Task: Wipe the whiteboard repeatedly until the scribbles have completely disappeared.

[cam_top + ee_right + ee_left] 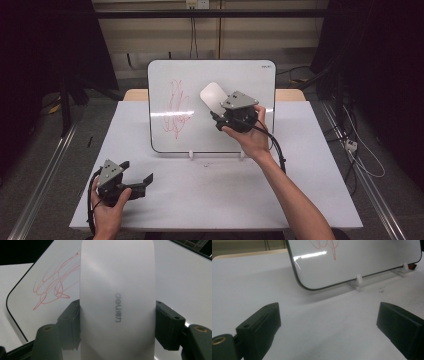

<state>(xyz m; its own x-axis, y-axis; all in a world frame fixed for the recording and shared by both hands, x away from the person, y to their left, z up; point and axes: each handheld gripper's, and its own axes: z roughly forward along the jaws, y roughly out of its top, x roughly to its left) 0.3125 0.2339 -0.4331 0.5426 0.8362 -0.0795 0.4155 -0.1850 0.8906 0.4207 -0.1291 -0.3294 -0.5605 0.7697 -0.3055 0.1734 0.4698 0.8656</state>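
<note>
Where the eraser [117,302] fills the tongs, its ends (both) are cropped.

Right gripper [216,117] raised, jaws clamped; left gripper [136,176] low, jaws spread.

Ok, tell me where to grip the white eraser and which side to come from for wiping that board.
Grip the eraser across its narrow width, on the two long side edges, coming from its back, as the right gripper has it now. Its long, flat oval body gives the jaws parallel sides, and the wiping face stays free toward the whiteboard and its red scribble.
</note>
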